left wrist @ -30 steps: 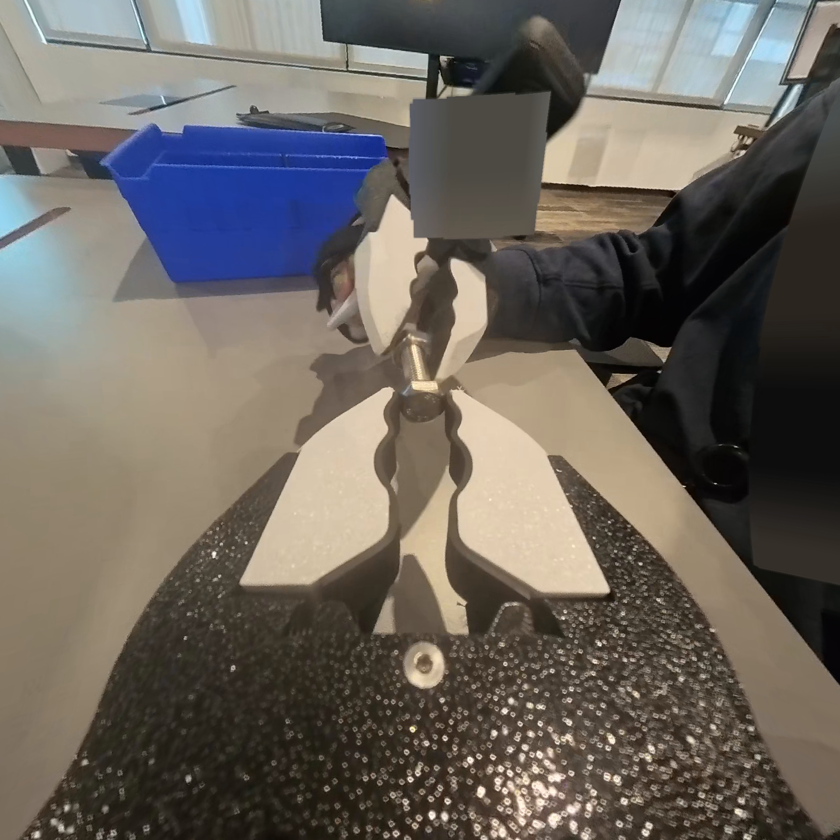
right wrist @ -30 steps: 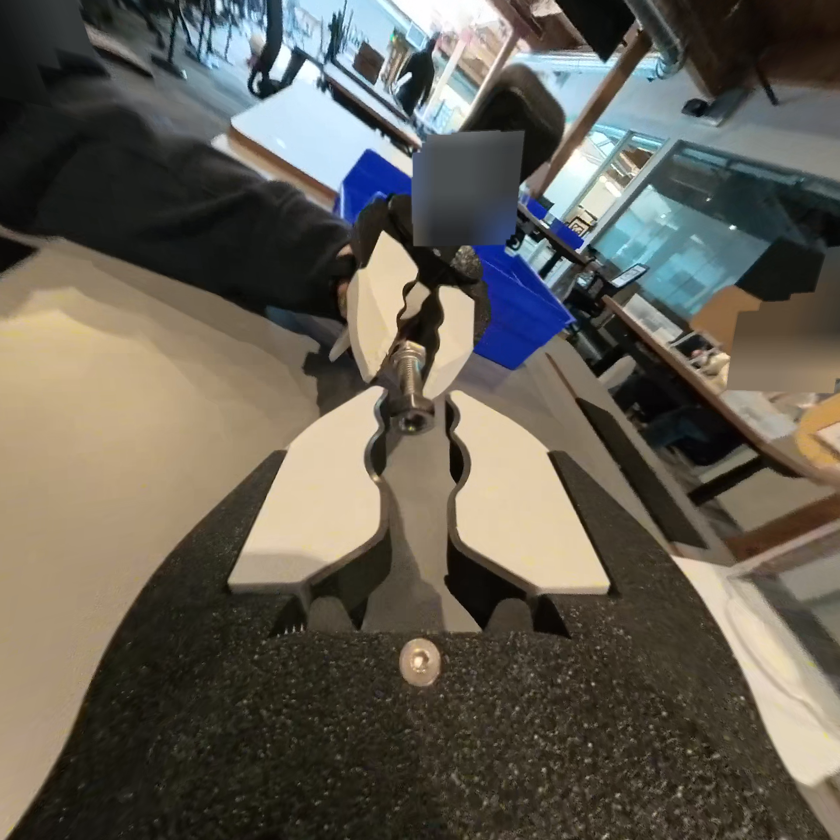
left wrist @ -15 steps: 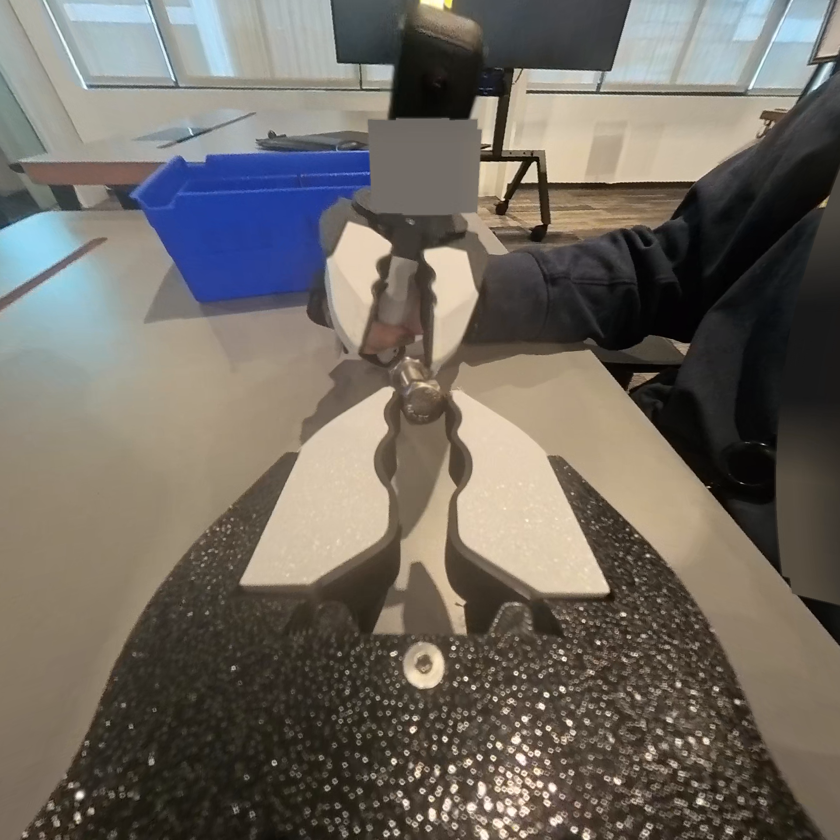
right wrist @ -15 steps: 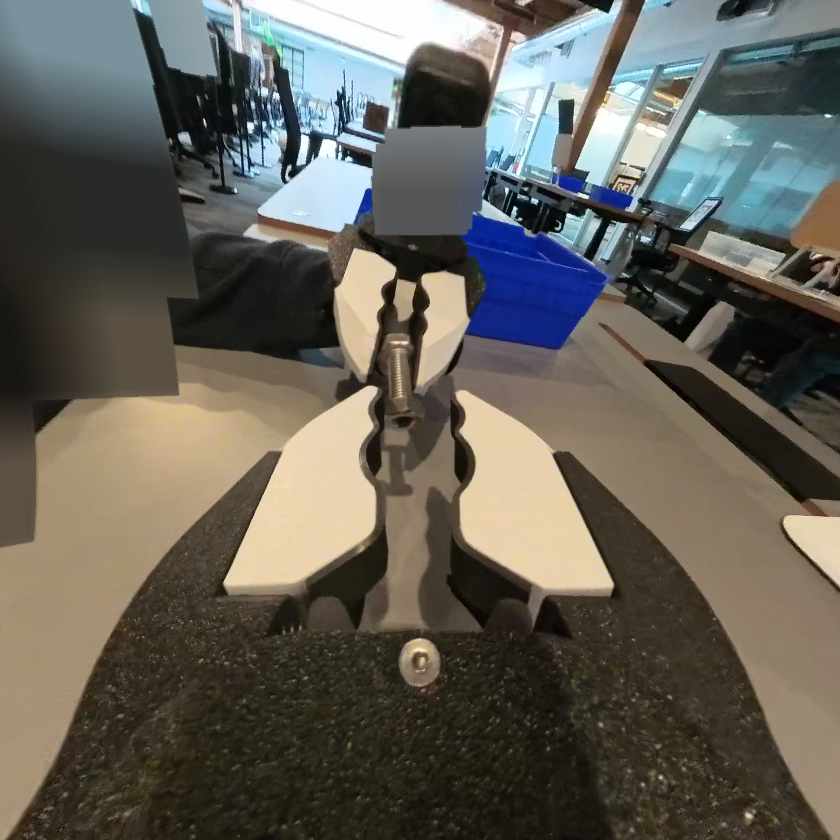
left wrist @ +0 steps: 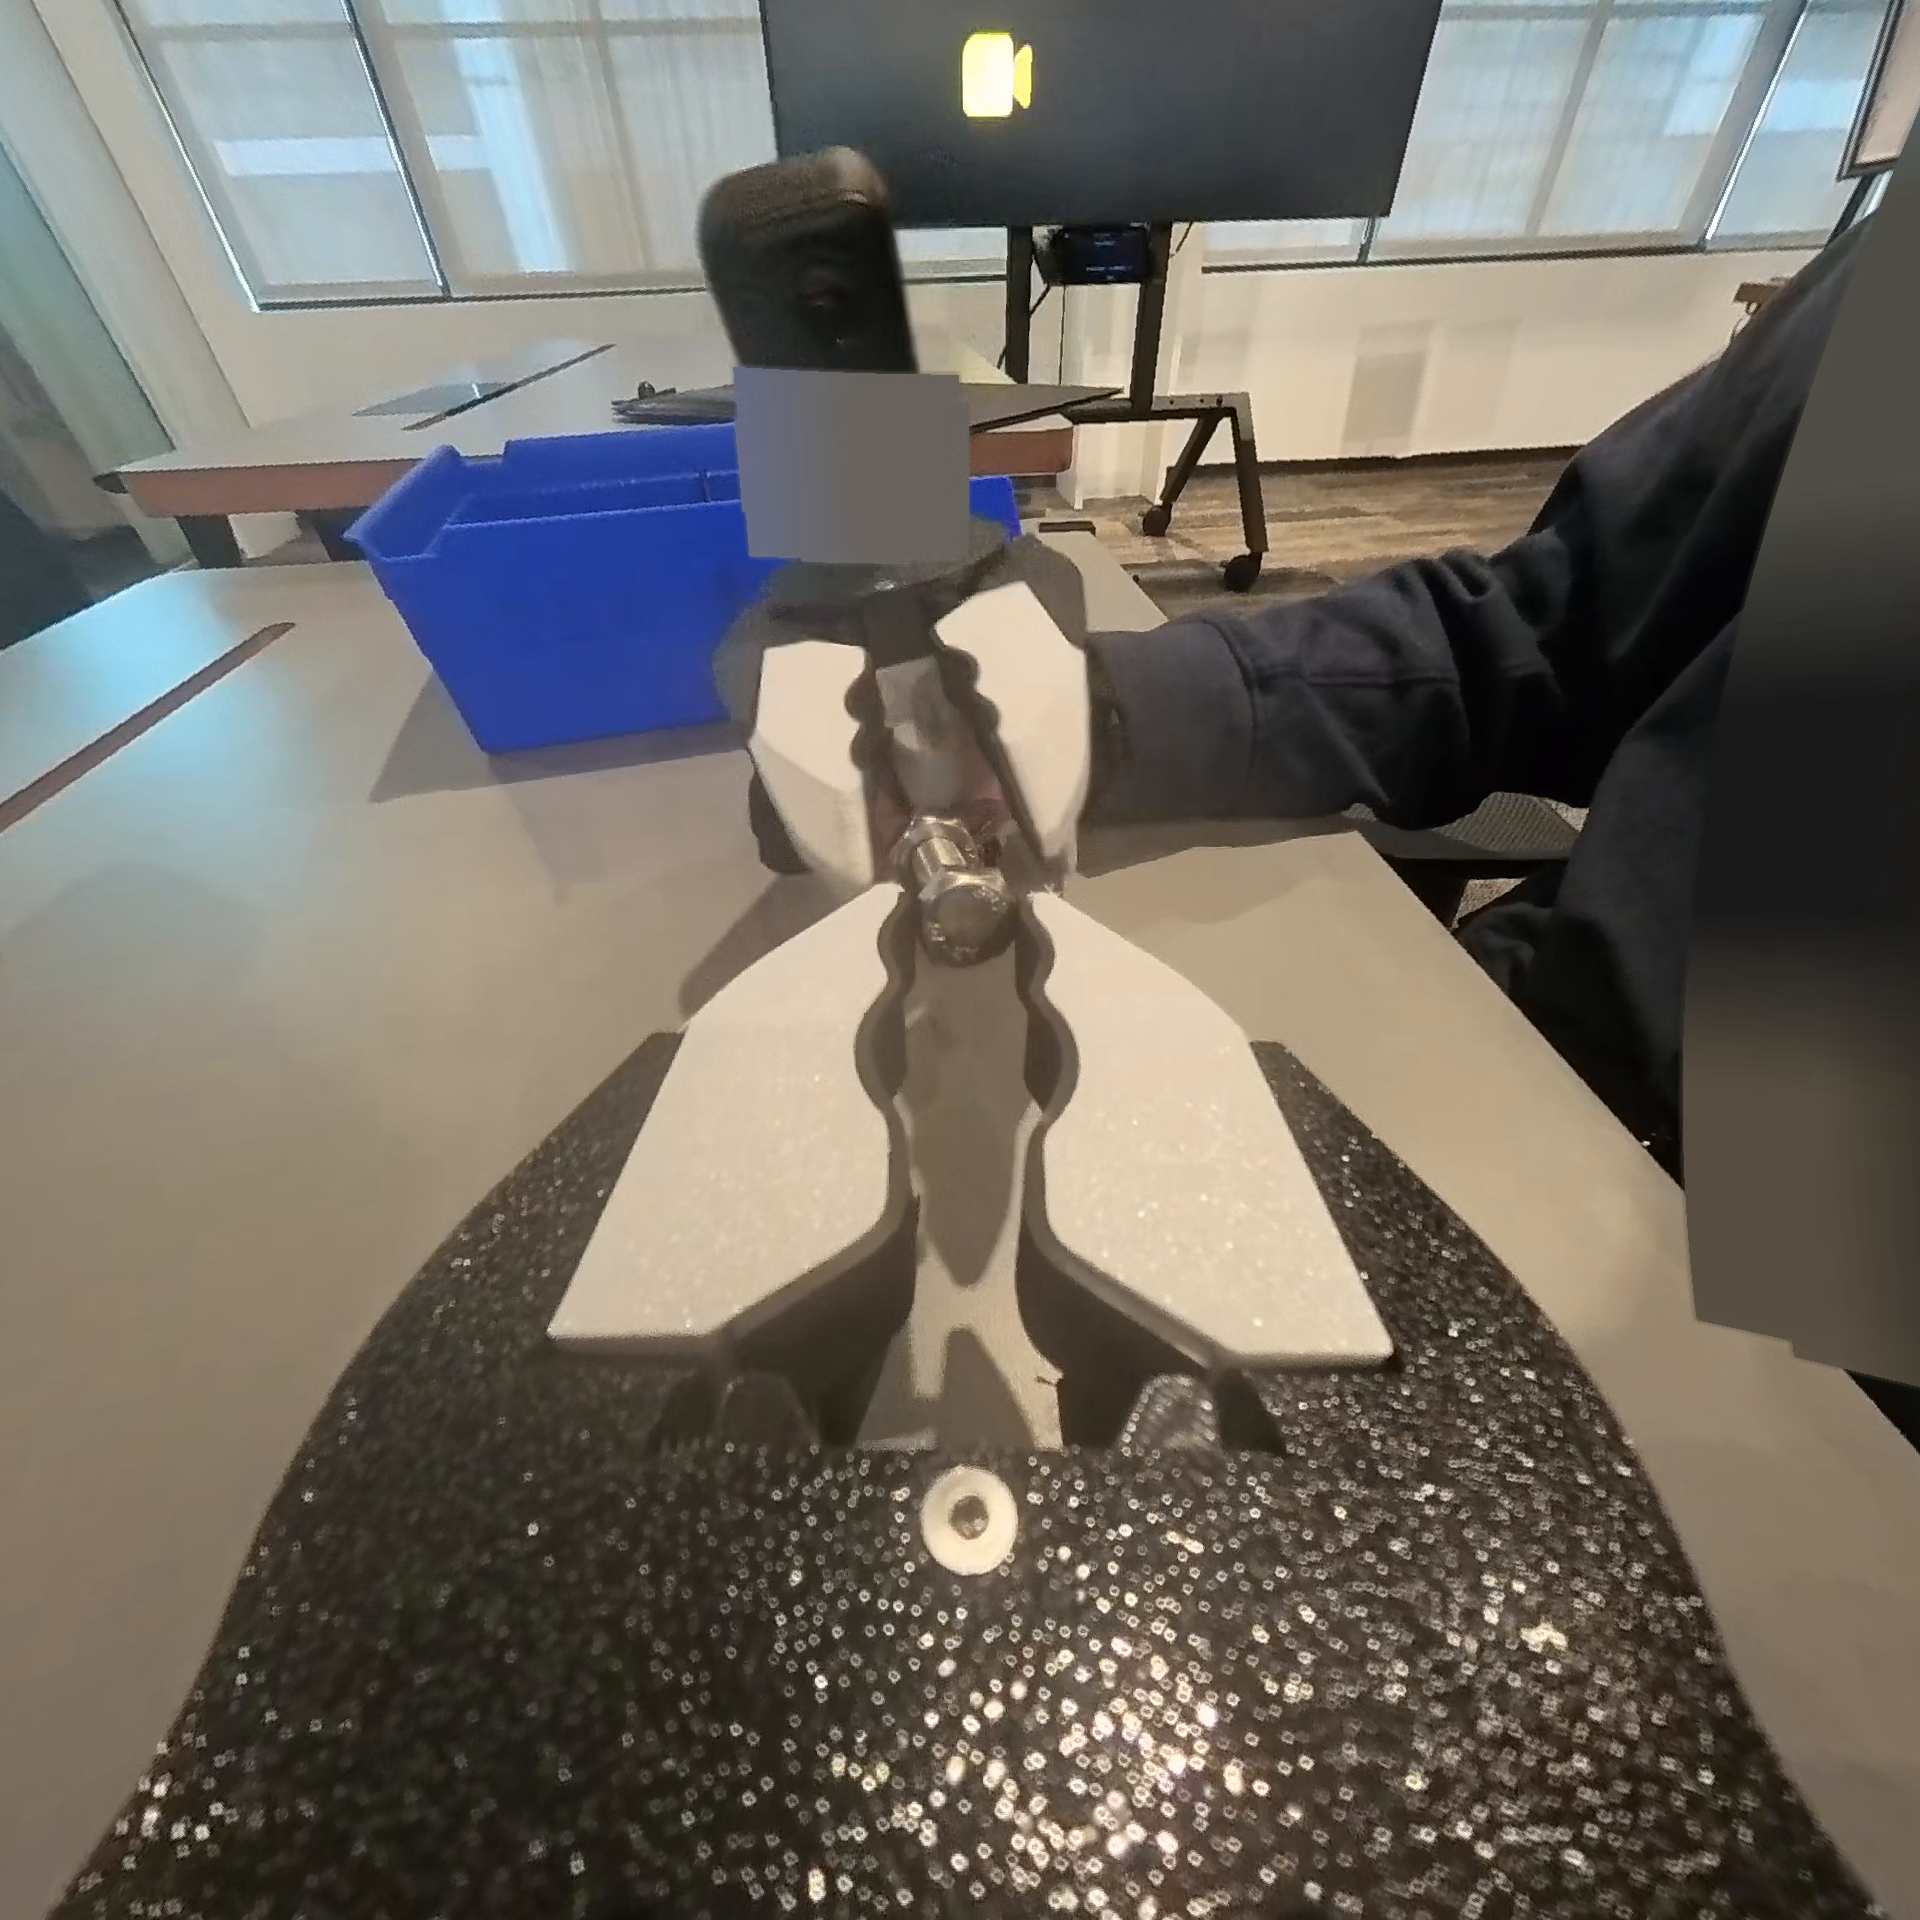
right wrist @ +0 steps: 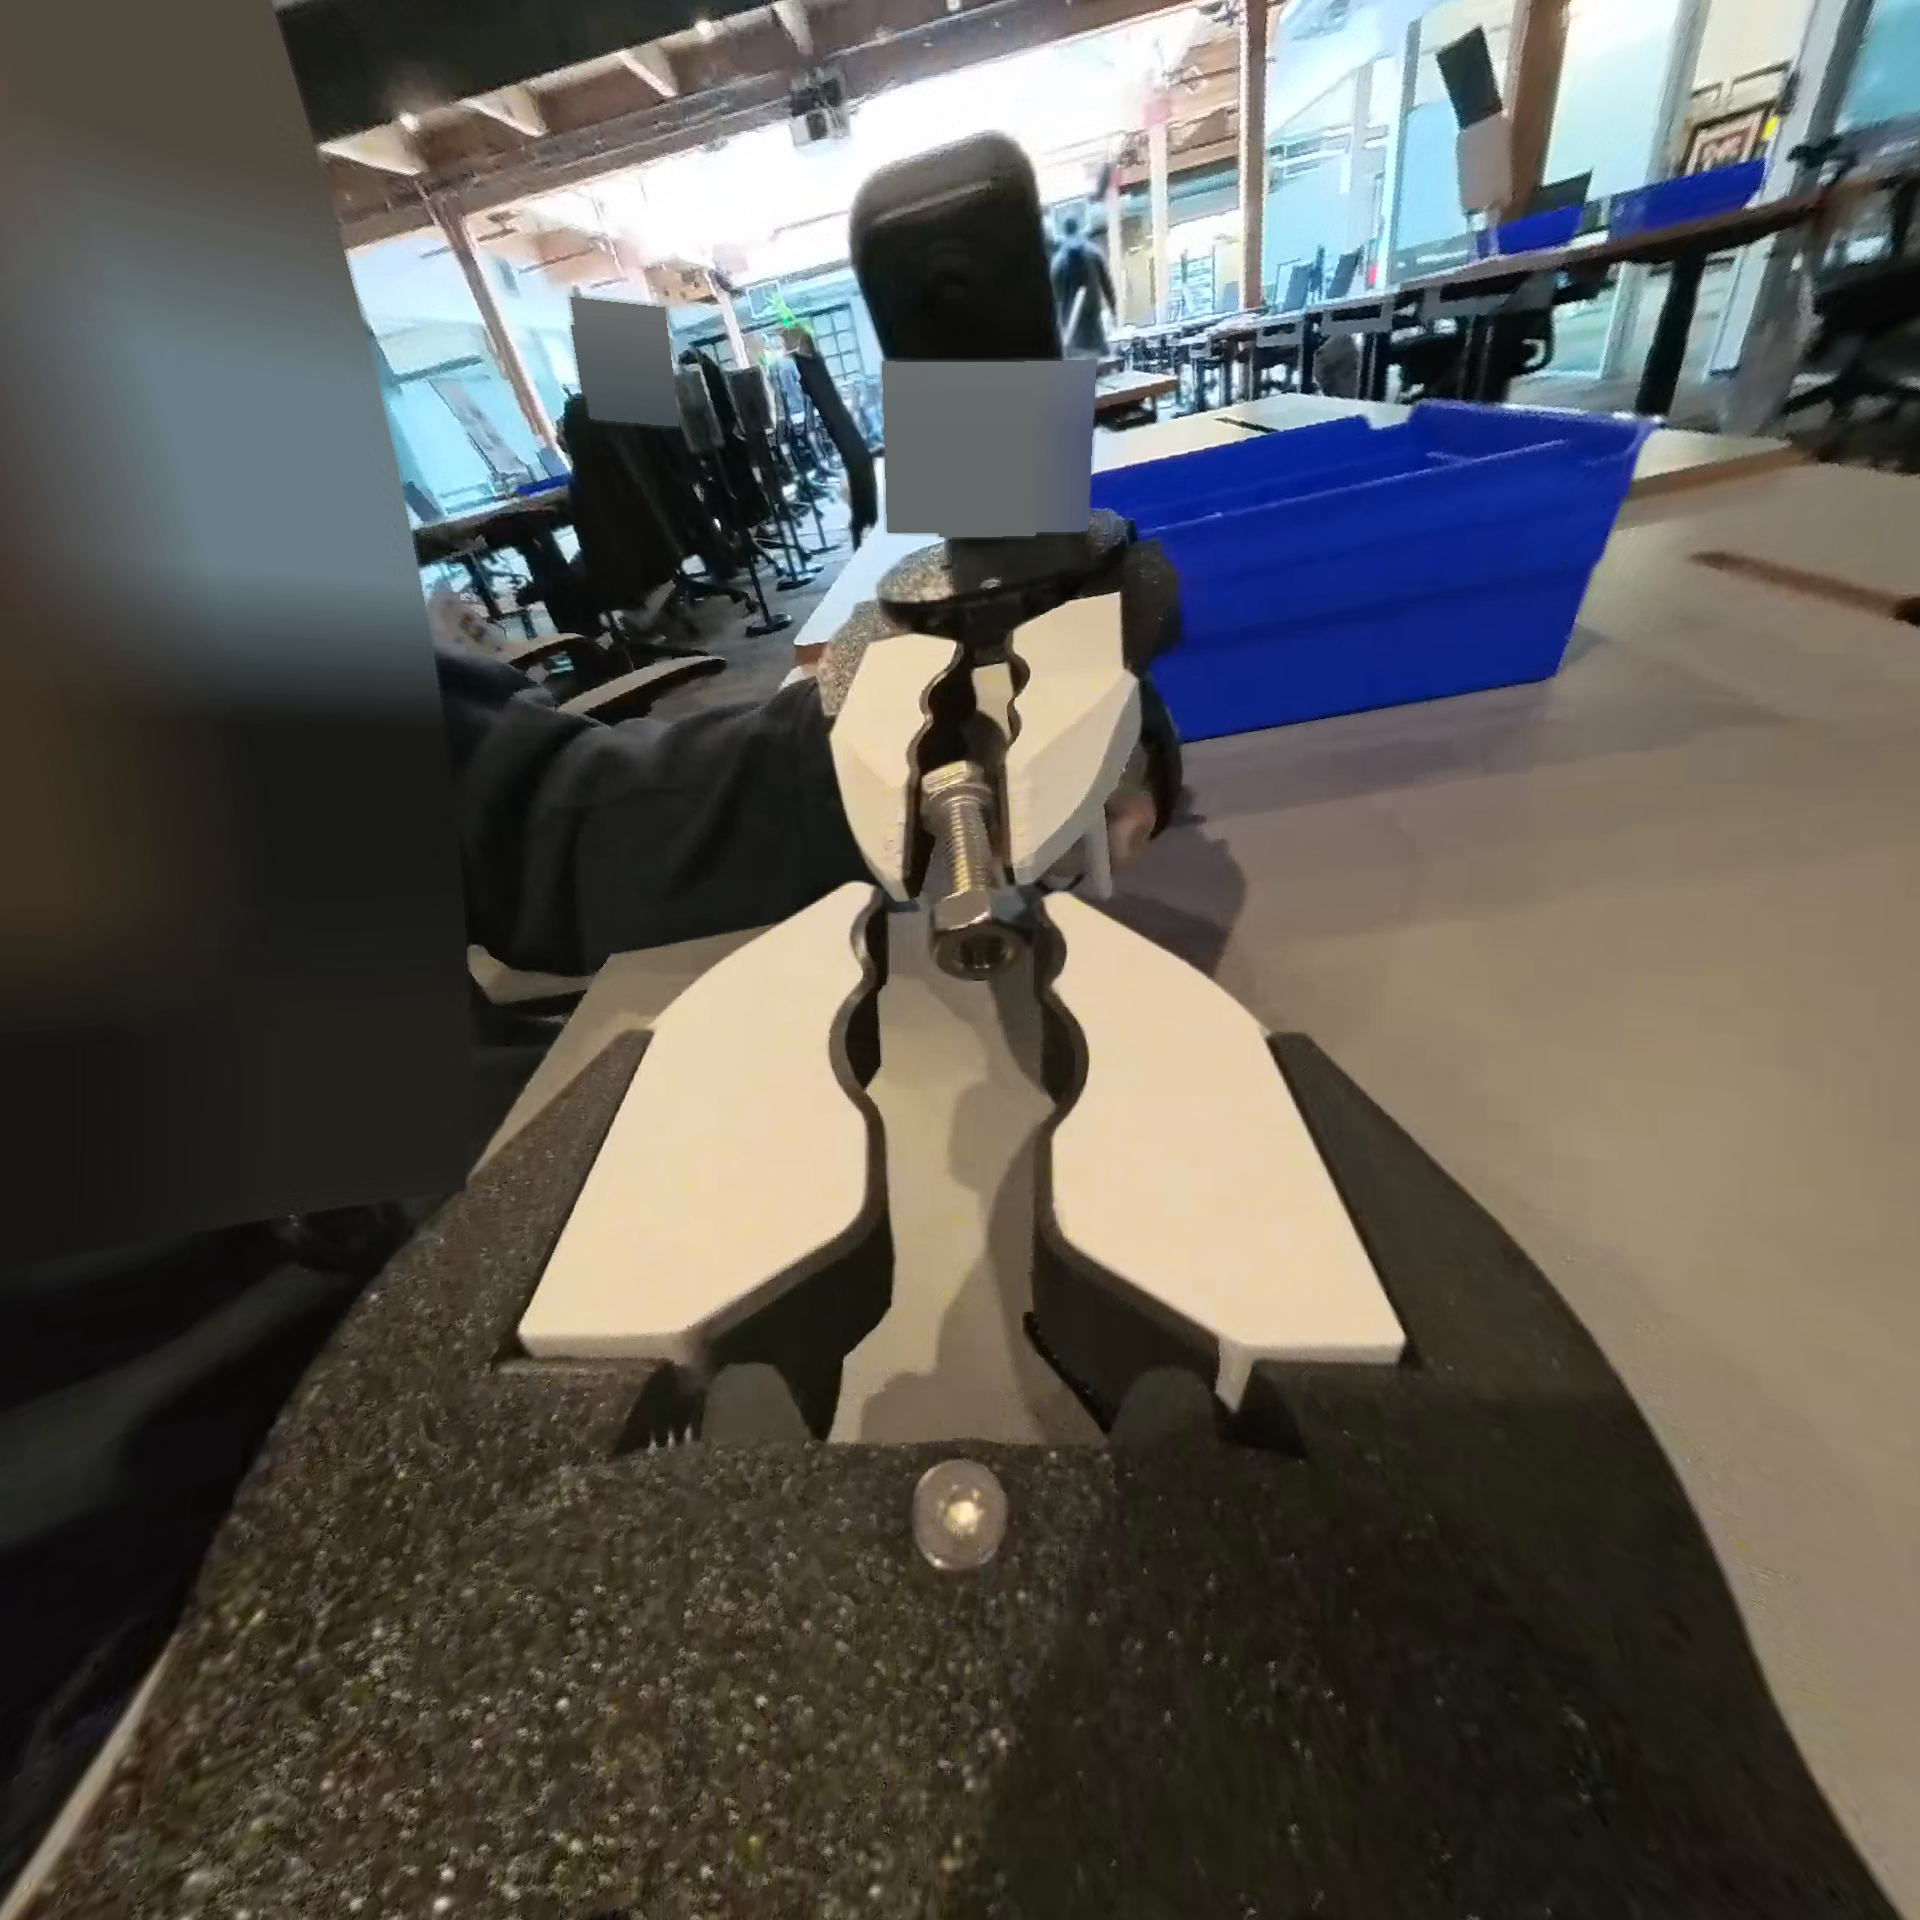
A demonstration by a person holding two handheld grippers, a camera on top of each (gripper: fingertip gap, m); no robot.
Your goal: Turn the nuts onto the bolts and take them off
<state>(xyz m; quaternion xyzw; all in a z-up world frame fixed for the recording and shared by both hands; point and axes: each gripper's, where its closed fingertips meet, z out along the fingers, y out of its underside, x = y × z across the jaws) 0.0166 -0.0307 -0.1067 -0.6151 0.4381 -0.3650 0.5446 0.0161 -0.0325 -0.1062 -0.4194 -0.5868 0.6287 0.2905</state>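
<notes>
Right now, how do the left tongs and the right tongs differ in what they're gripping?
The left tongs clamp the bolt by its solid hex head; the right tongs clamp the nut at the shank's far end. The left tongs' black body sparkles in window light; the right tongs' body looks duller. Both are shut, white-fingered, and meet tip to tip along the bolt above the grey table.
</notes>
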